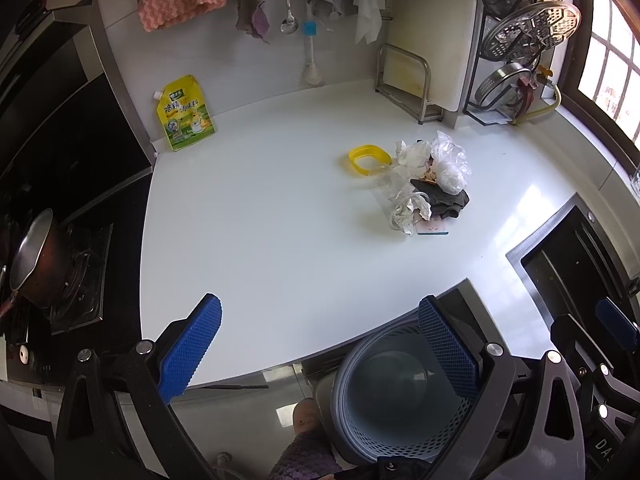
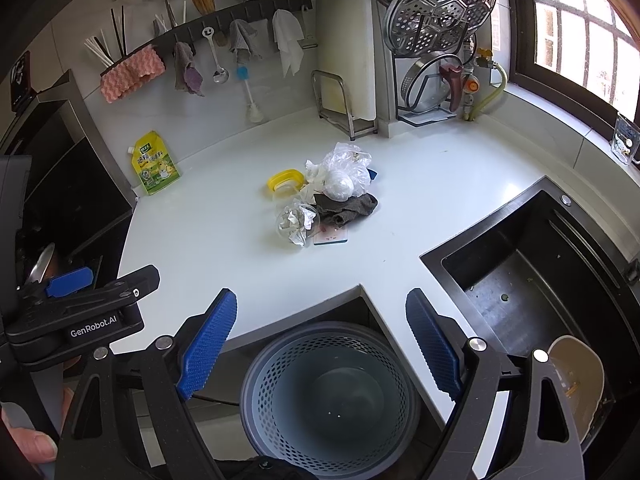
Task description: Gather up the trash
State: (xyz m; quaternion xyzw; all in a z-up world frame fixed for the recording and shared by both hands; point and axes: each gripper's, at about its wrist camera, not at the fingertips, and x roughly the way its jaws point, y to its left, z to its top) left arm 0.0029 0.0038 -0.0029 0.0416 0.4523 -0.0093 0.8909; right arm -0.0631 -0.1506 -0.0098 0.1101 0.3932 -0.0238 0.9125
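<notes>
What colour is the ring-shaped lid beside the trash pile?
Yellow lid, clearest in the right wrist view.

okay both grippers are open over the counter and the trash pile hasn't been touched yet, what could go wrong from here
1. The trash pile is loose: crumpled plastic, paper and a dark cloth overlap, so one pinch may drag neighbours or drop pieces.
2. The bin sits below the counter edge; light plastic may miss it.
3. The sink is close; scraps could slide in.

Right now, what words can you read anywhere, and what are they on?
"GenRobot.AI": on the left gripper, on its black body.
"DA": cut-off letters on the right gripper.
Yellow pouch: printed characters, too small to read.
Pink card in the trash: print too blurred to read.
</notes>
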